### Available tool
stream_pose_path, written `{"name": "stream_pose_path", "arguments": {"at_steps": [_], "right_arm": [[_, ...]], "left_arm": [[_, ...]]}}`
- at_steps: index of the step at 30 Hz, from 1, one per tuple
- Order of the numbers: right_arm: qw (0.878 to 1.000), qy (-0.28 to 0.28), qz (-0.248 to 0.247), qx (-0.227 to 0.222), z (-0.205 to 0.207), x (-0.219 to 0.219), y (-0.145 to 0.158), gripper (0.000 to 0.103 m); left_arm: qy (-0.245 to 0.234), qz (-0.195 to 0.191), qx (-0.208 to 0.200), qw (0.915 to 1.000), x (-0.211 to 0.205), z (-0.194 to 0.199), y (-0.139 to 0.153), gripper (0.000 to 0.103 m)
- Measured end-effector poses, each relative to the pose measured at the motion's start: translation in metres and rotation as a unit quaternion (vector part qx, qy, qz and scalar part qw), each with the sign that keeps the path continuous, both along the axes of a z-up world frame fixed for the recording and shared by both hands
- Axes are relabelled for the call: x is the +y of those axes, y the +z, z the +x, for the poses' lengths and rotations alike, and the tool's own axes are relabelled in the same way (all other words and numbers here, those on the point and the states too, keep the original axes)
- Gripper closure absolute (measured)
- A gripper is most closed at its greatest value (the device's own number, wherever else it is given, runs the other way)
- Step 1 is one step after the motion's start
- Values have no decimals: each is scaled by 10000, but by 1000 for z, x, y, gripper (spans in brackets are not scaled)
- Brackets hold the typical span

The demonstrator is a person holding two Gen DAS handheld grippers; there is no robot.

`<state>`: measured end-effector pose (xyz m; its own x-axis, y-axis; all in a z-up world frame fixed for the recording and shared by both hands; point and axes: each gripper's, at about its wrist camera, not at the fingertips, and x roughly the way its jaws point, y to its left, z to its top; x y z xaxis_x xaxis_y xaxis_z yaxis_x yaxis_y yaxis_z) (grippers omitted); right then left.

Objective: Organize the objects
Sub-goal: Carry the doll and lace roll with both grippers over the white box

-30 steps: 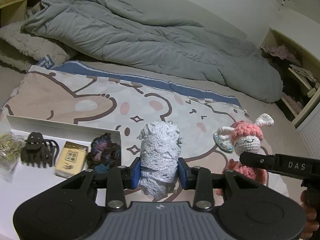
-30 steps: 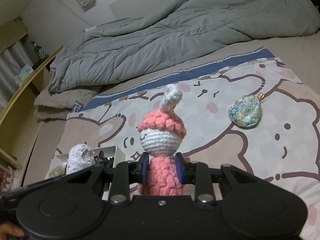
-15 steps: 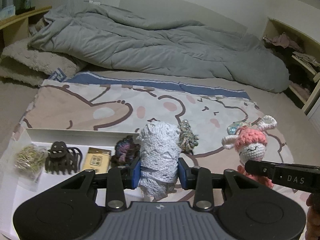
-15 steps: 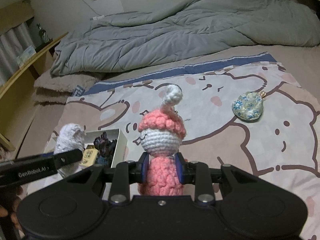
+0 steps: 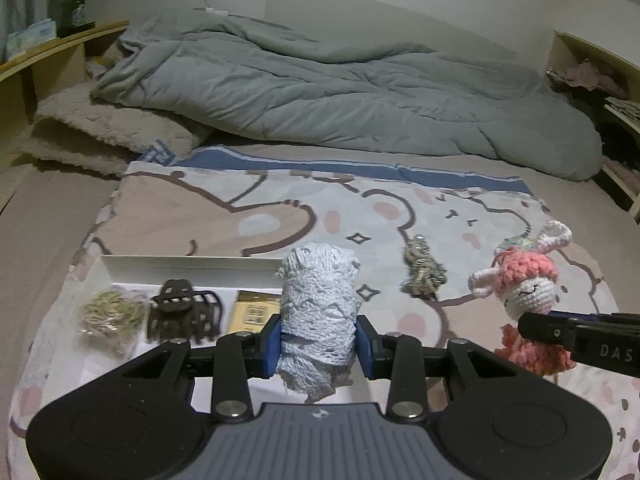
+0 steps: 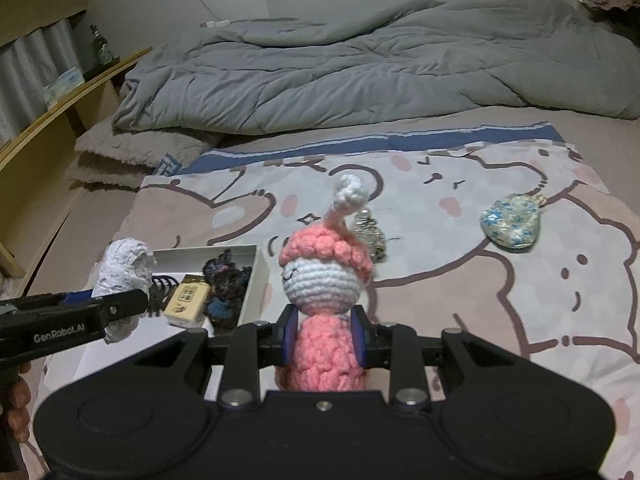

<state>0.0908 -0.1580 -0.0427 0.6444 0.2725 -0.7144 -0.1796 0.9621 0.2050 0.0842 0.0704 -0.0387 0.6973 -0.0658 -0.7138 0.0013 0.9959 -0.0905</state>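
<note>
A rumpled grey duvet (image 5: 340, 92) lies behind the bear-print sheet (image 5: 248, 216).

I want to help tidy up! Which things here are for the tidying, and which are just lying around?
For the tidying:
white box
pale blue lace roll, in the left fingers
pink crochet doll, in the right fingers
flowered pouch
sparkly scrunchie

Just lying around:
grey duvet
bottle
tissue pack

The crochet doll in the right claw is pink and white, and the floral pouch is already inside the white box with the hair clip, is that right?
Not quite. The floral pouch lies on the bedsheet, away from the white box, as the right wrist view shows. The rest holds: the right claw grips the pink and white crochet doll, and the hair clip is in the box.
</note>
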Motion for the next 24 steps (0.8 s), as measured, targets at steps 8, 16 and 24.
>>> {"name": "stream_pose_path", "arguments": {"at_steps": [8, 16, 24], "right_arm": [[9995, 287, 97, 63, -3, 41, -4, 74], [9978, 616, 180, 141, -5, 91, -9, 74], [9951, 911, 269, 273, -9, 140, -18, 74]], "left_arm": [[290, 86, 43, 9995, 43, -9, -4, 64], [623, 116, 179, 9978, 95, -20, -14, 64], [875, 205, 352, 9953, 139, -32, -25, 64]]}}
